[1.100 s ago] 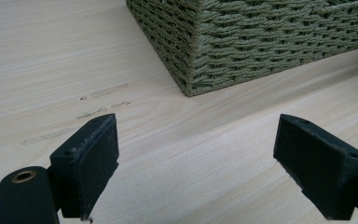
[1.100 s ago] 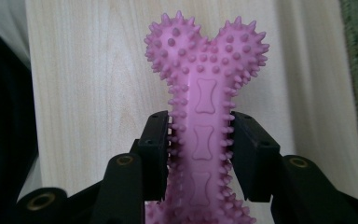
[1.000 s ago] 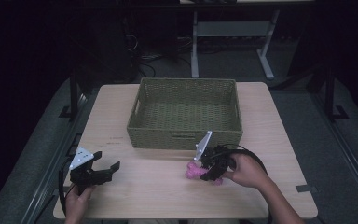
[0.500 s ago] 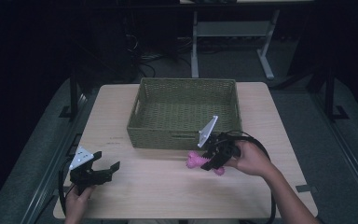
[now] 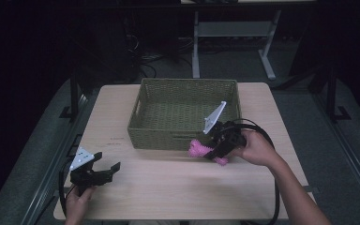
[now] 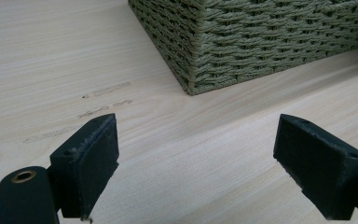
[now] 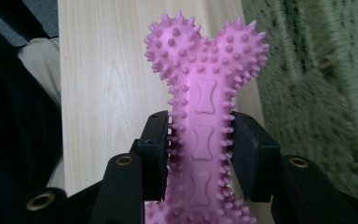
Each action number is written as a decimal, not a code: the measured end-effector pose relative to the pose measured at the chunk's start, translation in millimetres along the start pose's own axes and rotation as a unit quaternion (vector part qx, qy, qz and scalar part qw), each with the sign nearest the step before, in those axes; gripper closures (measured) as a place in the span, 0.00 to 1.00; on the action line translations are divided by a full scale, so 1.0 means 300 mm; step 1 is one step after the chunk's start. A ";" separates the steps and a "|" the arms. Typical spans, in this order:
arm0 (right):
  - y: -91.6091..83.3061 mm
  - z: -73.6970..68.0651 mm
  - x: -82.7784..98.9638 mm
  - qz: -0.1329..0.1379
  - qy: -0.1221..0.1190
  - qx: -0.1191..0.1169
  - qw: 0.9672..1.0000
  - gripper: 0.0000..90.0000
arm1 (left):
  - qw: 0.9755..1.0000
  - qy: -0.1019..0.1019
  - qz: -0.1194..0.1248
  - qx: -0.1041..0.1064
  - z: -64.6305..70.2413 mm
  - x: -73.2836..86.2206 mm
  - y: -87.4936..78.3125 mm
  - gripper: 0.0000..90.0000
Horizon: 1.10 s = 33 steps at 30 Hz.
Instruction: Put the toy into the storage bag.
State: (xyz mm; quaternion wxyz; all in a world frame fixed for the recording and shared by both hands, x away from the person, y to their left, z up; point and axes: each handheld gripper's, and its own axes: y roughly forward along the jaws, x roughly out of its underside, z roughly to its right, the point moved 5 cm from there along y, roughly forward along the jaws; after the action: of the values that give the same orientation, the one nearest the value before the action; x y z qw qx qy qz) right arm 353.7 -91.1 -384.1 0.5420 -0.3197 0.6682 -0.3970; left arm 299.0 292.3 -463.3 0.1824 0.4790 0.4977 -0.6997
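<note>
A pink spiky rubber bone-shaped toy (image 7: 200, 121) is clamped by its shaft in the right gripper (image 5: 214, 149), lifted off the wooden table (image 5: 178, 187) beside the green woven basket's (image 5: 183, 110) near right corner. The left gripper (image 5: 104, 169) rests spread wide and empty near the table's front left corner.

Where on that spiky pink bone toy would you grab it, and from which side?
Judging by the shape, take the pink bone toy by its narrow middle shaft, coming in along its length from one end. The knobbed ends are too wide, and they would probably stop it sliding out. The right claw holds it this way, one pad on each side of the shaft.
</note>
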 end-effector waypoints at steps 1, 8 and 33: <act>-0.006 0.004 -0.001 0.001 -0.001 0.000 1.000 0.65 | 1.000 -0.001 0.000 0.000 0.000 0.000 0.001 0.15; -0.050 0.038 -0.006 0.008 0.012 0.000 1.000 0.65 | 1.000 0.002 -0.002 0.000 0.003 -0.001 0.004 0.15; -0.130 0.132 -0.043 0.009 0.028 0.010 1.000 0.65 | 1.000 0.000 -0.001 0.001 0.000 -0.002 0.005 0.15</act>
State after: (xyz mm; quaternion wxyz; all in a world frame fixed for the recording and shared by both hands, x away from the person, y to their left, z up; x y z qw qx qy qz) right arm 395.0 -106.1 -347.8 0.5294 -0.2968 0.6824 -0.4073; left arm 300.4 291.6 -463.5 0.1816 0.4788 0.4971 -0.7005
